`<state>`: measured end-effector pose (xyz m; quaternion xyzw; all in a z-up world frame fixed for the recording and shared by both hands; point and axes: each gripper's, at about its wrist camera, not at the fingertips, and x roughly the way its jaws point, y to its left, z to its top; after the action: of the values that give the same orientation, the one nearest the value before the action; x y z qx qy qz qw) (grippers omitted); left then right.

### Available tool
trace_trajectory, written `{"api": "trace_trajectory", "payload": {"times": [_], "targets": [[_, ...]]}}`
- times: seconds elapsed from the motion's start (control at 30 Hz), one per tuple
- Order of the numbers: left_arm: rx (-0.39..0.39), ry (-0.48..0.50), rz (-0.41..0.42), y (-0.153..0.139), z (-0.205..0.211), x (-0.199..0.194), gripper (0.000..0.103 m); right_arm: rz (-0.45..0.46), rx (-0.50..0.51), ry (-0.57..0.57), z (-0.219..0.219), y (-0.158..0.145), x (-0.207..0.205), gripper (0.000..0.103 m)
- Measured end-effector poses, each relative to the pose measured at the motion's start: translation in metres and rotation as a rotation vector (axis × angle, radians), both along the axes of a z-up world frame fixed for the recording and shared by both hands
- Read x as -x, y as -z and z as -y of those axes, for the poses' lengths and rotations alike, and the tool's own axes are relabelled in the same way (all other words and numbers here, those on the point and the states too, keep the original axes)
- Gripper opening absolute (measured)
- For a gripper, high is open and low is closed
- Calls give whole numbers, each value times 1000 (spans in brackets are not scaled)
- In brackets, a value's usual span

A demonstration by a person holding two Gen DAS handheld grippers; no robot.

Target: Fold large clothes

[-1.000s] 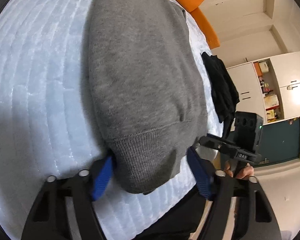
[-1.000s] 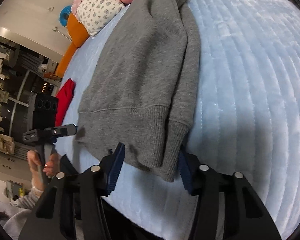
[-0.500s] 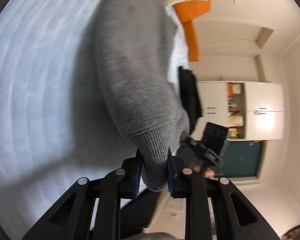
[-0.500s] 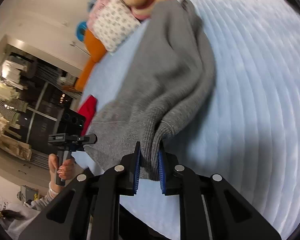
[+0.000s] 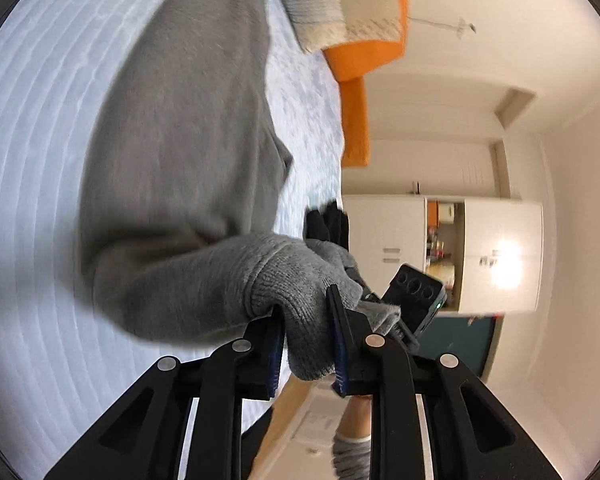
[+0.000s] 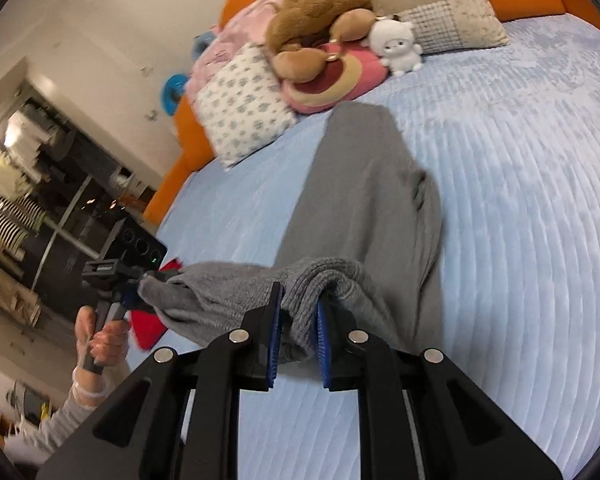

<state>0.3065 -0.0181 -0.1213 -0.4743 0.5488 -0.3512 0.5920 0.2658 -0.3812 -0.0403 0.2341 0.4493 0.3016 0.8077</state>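
Right gripper [image 6: 296, 328] – clamped on sweater hem [image 6: 300, 300]

My right gripper [image 6: 296, 328] and left gripper [image 5: 306, 344] each pinch the sweater's [image 6: 364, 208] near hem, raised above the bed [image 6: 520, 200]; pillows [image 6: 244, 116] and stuffed toys [image 6: 320, 40] lie beyond the sweater.

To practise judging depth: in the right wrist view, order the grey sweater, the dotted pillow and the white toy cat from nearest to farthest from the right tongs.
1. Grey sweater, clamped in the right tongs.
2. Dotted pillow, up the bed, to the left.
3. White toy cat, by the headboard, to the right.
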Motion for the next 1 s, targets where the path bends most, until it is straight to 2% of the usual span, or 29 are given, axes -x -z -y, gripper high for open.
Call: {"api": "trace_trajectory", "payload": {"times": [0.17,0.27,0.43,0.53,0.6,0.63,0.67,0.7,0.73,0.77,0.8,0.83,0.87,0.93,1.0], "targets": [[78,-86,-116,39,-18,-57,25,-58,-31,56,2,37,-63,16],[111,-140,-175,67,-21,-80,25,-60,-41,94,0,58,-85,16],[156,-202,-267,123,-22,-111,25,1,33,135,-9,92,-108,15],[204,-189,-270,132,-20,-112,25,43,61,111,-13,89,-106,18],[181,-149,-256,123,-22,-114,25,50,86,77,-16,77,-103,20],[161,-127,-250,114,-24,-114,25,51,91,68,-16,70,-100,26],[132,-106,-231,101,-25,-116,25,60,97,66,-15,63,-97,43],[112,-92,-206,89,-22,-116,25,89,99,65,-14,49,-91,52],[83,-71,-173,71,-21,-115,28,131,127,69,-11,34,-84,79],[53,-44,-145,51,-19,-115,40,169,149,84,-7,21,-79,91],[48,-35,-116,37,-19,-114,52,195,146,86,-2,10,-75,90],[31,-48,-61,15,-21,-110,87,210,139,91,3,0,-71,90],[-41,-94,28,-15,-27,-106,100,222,132,98,7,-10,-69,91],[-109,-121,133,-53,-31,-102,100,257,149,94,6,-30,-62,90],[-106,-125,201,-79,-28,-99,100,290,178,56,-9,-41,-56,84]]}}
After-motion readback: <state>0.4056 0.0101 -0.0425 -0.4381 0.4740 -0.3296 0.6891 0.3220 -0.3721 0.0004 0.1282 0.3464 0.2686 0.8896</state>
